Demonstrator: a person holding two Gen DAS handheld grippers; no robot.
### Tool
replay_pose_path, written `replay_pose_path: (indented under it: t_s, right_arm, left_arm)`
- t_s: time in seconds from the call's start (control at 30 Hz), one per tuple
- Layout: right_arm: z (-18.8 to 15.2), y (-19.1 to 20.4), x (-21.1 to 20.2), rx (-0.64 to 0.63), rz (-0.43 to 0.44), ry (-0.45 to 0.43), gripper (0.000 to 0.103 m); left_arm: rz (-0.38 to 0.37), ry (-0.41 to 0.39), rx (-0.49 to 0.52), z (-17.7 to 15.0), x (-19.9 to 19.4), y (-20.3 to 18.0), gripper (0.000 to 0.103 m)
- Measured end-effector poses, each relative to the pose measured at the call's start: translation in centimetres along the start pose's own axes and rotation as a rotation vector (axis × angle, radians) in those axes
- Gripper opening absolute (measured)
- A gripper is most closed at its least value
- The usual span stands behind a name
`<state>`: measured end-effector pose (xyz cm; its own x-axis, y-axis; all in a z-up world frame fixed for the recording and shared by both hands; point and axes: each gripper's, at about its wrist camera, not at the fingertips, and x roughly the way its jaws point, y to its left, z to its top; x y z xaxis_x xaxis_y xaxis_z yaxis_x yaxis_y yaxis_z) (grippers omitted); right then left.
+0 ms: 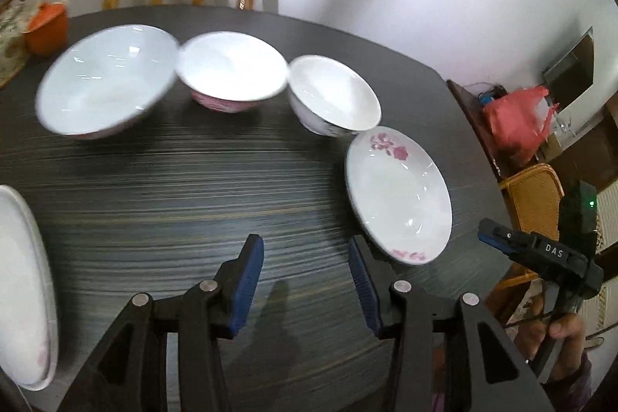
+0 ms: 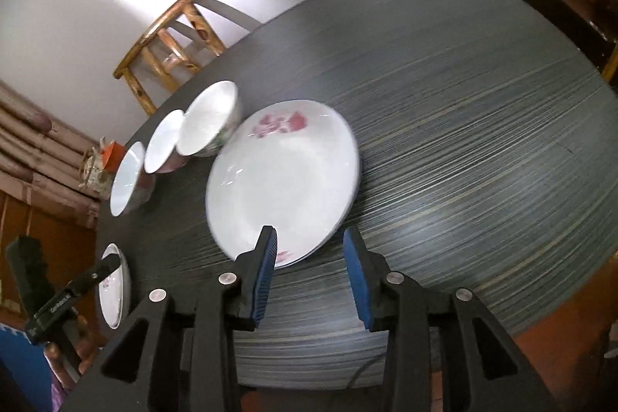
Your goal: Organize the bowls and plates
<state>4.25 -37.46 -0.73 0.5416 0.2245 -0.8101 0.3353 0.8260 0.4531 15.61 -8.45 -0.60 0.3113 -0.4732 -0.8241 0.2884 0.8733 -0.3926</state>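
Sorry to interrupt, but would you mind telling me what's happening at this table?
A person holds the left gripper and the right gripper over a dark table, sorting crockery. Both jaws stand open and empty. Three bowls sit in a row, a flowered plate lies beside them, and another plate lies apart.

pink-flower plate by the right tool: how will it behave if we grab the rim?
The flowered plate looks like glazed ceramic, so probably stiff but breakable if dropped. Its glossy surface reflects light, so the pads may slip on the thin rim. It lies flat on the table, so it likely slides rather than tips when pushed.
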Motion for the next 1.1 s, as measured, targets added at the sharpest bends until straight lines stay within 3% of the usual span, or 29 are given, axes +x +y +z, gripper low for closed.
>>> replay_pose_path:
  t_s: [0.5, 0.87, 1.1]
  right_arm:
    - [4.1, -2.8, 4.4, 0.041, 0.021, 0.059, 0.038]
    - [5.7, -3.6, 6.8, 0.044, 0.036, 0.105, 0.043]
    - [6.3, -3.5, 7.9, 0.03, 0.049, 0.127, 0.041]
  left_arm:
    - [-0.032, 0.097, -0.088, 2.0, 7.2, -1.9, 0.046]
    - [-0.019, 0.116, -0.117, 2.0, 9.6, -1.8, 0.046]
    - [-0.057, 0.111, -0.076, 2.4, 10.3, -2.9, 0.046]
